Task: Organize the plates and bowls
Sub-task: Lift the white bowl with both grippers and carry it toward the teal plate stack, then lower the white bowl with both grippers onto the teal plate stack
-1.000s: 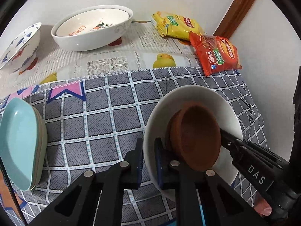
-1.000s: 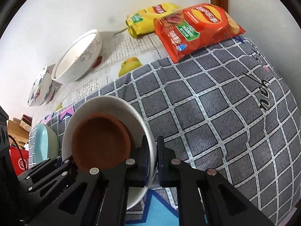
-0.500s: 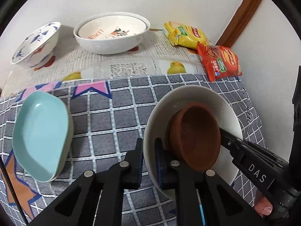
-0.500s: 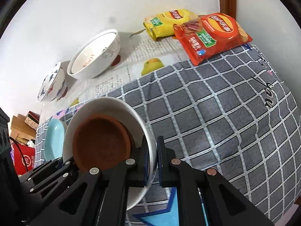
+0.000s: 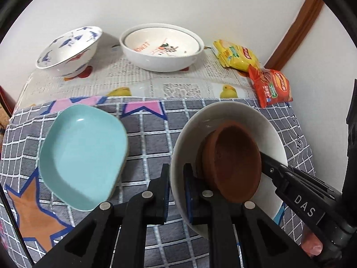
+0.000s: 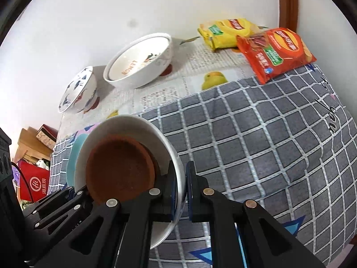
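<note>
A white bowl (image 5: 225,122) (image 6: 125,122) with a brown clay dish (image 5: 234,163) (image 6: 120,172) inside hangs tilted above the checked cloth. My left gripper (image 5: 176,187) is shut on its near-left rim, and my right gripper (image 6: 180,189) is shut on the opposite rim. The right gripper's black fingers (image 5: 279,174) show behind the bowl in the left wrist view. A pale blue dish (image 5: 82,158) (image 6: 72,160) lies on the cloth to the left. At the back stand a wide white bowl (image 5: 160,49) (image 6: 138,62) and a blue-patterned bowl (image 5: 69,49) (image 6: 78,91).
A yellow snack bag (image 5: 236,55) (image 6: 225,33) and a red snack bag (image 5: 272,87) (image 6: 276,53) lie at the back right, by the wall and a wooden frame (image 5: 294,26). Boxes and a red bag (image 6: 33,181) sit off the left edge.
Both grippers have drawn back and up with the white bowl held between them. More of the cloth, the blue dish and the back bowls has come into view.
</note>
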Available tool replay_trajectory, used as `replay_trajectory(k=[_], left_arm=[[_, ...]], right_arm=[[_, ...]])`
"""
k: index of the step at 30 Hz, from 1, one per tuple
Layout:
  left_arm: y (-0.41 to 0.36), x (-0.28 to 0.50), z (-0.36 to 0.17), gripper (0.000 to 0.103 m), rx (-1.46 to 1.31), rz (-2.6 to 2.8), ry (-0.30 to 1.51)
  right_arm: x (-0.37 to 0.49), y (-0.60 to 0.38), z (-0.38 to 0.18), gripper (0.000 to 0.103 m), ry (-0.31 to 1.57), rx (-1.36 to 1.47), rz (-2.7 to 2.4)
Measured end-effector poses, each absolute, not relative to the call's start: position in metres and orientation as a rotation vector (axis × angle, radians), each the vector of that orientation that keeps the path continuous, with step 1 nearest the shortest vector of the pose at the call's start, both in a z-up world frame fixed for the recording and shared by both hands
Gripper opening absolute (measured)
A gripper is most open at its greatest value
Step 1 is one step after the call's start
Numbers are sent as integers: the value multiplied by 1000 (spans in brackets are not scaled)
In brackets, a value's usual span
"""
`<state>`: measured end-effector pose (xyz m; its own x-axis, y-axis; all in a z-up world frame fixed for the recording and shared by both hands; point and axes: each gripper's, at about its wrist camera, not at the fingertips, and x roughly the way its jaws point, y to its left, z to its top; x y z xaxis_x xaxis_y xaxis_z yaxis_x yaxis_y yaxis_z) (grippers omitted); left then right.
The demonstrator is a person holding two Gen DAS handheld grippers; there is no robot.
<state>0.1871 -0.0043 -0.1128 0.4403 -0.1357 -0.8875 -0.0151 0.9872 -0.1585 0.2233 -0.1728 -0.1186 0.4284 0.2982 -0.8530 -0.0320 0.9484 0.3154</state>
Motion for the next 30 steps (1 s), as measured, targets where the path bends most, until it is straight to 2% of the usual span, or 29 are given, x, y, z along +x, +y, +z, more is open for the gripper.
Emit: replay_trajectory(k=[30], left_arm=[[99,166,-103,11,-225,45,1076]], right_arm=[[218,-64,-109,9,1102,201,336]])
